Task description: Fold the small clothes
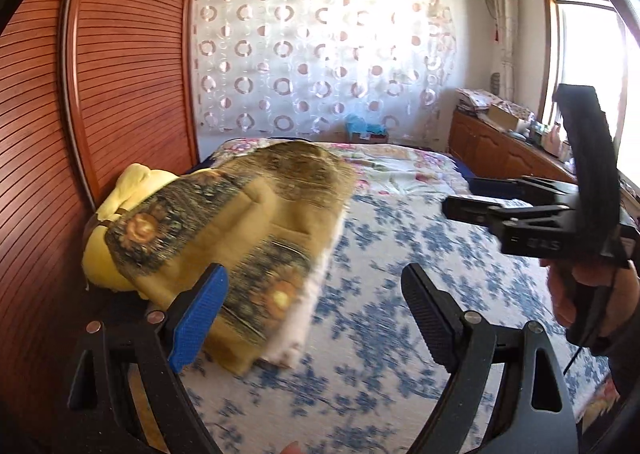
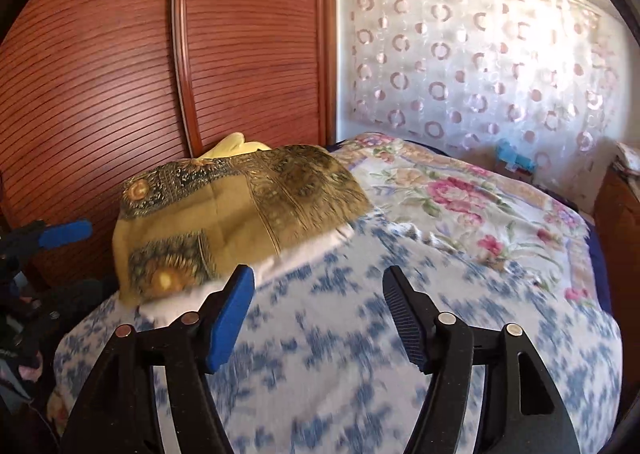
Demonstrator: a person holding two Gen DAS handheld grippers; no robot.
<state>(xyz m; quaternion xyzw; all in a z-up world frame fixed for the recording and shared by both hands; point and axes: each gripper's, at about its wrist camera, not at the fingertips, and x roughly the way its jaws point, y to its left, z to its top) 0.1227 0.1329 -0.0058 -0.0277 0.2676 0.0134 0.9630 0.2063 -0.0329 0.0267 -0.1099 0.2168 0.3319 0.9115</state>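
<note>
- The left gripper (image 1: 316, 318) is hovering over the bed (image 1: 380, 294) with its jaws standing wide apart and nothing between them.
- The right gripper (image 2: 320, 318) is likewise holding its jaws apart and empty above the blue-flowered cover (image 2: 340, 354).
- In the left wrist view, the right gripper (image 1: 472, 201) is showing at the right edge, gripped by a hand (image 1: 580, 294), its fingers pointing left across the bed.
- In the right wrist view, a blue pad of the left gripper (image 2: 64, 234) is peeking in at the far left, beside the wardrobe (image 2: 120, 73).
- The folded cloth (image 2: 240, 205), ochre with dark ornamental bands and round gold motifs, is lying on the bed's left side, close to the wardrobe.
- It is resting on a white cloth (image 2: 304, 250) whose edge is showing beneath it.
- A yellow cloth (image 1: 128, 189) is lying bunched behind the ochre one, against the wardrobe.
- Neither gripper is touching the stack; the left one's blue pad (image 1: 200, 318) is overlapping the ochre cloth in view only, and contact cannot be told.
- A pink-flowered sheet (image 2: 460, 193) is covering the far part of the bed.
- A sheer curtain (image 1: 320, 53) with ring patterns is hanging on the back wall.
</note>
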